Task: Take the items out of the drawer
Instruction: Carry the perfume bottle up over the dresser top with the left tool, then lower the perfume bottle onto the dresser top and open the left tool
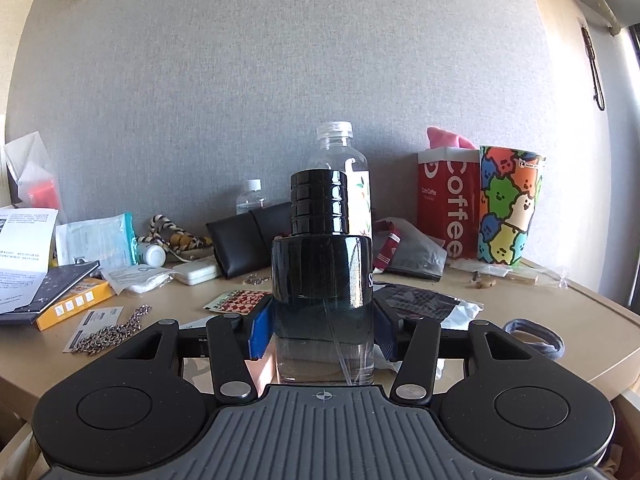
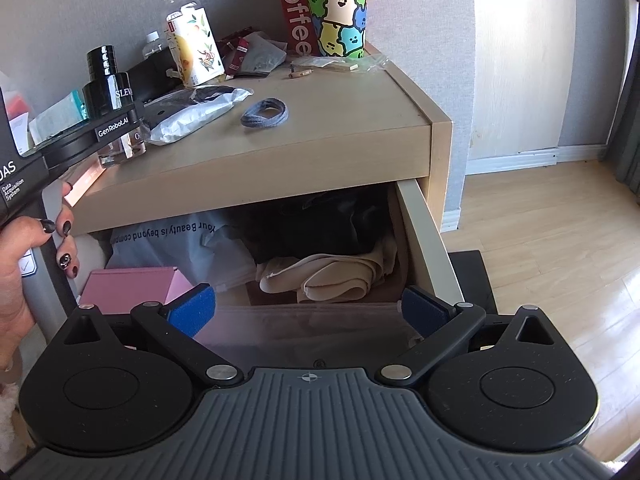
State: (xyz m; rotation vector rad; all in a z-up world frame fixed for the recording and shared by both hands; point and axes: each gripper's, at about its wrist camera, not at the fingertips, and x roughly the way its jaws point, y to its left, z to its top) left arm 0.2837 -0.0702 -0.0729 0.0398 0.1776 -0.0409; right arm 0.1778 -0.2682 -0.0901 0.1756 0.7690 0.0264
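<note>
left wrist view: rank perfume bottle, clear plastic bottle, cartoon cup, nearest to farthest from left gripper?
1. Perfume bottle: between the pads of the left gripper, dead centre.
2. Clear plastic bottle: directly behind the perfume, mid-table.
3. Cartoon cup: far right, near the wall, beside the red coffee bag.

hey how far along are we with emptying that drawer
Partly. The drawer is open, and the left gripper is shut on a dark perfume bottle over the tabletop. The right gripper is open above the drawer. A beige cloth, pink box and plastic bag remain inside.
</note>
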